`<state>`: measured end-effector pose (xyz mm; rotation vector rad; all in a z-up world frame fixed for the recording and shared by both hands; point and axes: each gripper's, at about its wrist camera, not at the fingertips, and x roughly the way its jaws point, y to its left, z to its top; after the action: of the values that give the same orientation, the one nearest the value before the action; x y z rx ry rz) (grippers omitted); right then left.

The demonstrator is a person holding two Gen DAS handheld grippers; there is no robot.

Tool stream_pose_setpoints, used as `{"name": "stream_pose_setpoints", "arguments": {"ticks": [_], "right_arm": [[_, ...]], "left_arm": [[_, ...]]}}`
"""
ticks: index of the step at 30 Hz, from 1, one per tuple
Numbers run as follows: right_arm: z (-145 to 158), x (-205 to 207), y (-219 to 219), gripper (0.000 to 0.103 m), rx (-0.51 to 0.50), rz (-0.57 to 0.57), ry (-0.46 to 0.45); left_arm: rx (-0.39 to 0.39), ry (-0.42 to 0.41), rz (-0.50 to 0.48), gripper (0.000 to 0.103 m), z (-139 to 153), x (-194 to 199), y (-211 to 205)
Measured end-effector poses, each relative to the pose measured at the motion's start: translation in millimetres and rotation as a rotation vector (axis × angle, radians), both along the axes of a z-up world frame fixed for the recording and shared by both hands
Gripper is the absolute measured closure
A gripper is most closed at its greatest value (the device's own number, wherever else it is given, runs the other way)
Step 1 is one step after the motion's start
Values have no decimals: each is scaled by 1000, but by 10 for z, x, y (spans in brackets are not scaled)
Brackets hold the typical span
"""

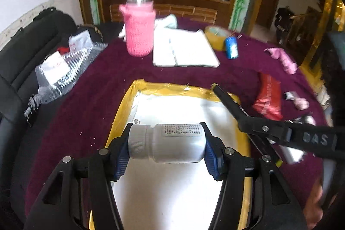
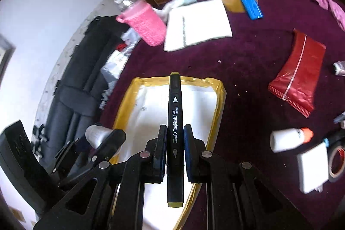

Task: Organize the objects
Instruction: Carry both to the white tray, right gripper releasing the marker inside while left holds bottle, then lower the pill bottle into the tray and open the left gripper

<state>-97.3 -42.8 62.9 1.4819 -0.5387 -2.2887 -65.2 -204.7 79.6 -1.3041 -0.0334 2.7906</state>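
Note:
My left gripper (image 1: 167,144) is shut on a white pill bottle (image 1: 170,142), held sideways, cap to the left, above a white box with yellow-taped rim (image 1: 129,105). My right gripper (image 2: 175,143) is shut on a black art marker (image 2: 175,118) with olive ends, pointing forward above the same box (image 2: 221,96). The marker (image 1: 228,100) and right gripper (image 1: 265,130) show in the left wrist view at the box's right edge. The left gripper's finger (image 2: 112,141) and the bottle (image 2: 94,134) show at lower left in the right wrist view.
On the purple tablecloth (image 1: 107,79): a pink knitted bottle (image 1: 139,29), an open notebook (image 1: 183,49), a tape roll (image 1: 215,36), a blue cylinder (image 1: 231,47), a red bag (image 2: 299,77), a white tube with orange cap (image 2: 289,138), a white block (image 2: 312,169). A black chair (image 1: 25,53) stands left.

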Motion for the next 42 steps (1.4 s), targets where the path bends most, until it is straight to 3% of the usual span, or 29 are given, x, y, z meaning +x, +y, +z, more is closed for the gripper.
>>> {"name": "stream_pose_setpoints", "arguments": {"ticks": [4,8,18,19,22,26,29,33,37,42], "right_arm": [[-213,-108,-58,90,10,1,-36],[-296,-145,-127,90,56,1,-26],[-319,-148,-169,88,93,-1,11],[-313,-148,-158,88,90,0,13],[-226,-94,-113,81,68,3,40],[30,71,-3,50,89,-16,137],[217,251,122,49,120,-16,204],[356,465,354,49,153,-28,252],[367,647,607,49,172,-58,264],[323,852,1001,49,159,-110,248]], "left_arm": [[37,-80,10,46,-313,-227,11],[43,-105,22,46,-460,-345,45],[136,-165,49,46,-598,-508,-65],[172,-185,40,45,-615,-528,-79],[252,-199,31,42,-599,-524,-129],[371,-215,50,42,-596,-506,-268],[440,-224,60,42,-549,-466,-344],[437,-183,60,42,-379,-374,-334],[442,-152,83,41,-251,-357,-322],[462,-151,80,30,-278,-458,-311]]}}
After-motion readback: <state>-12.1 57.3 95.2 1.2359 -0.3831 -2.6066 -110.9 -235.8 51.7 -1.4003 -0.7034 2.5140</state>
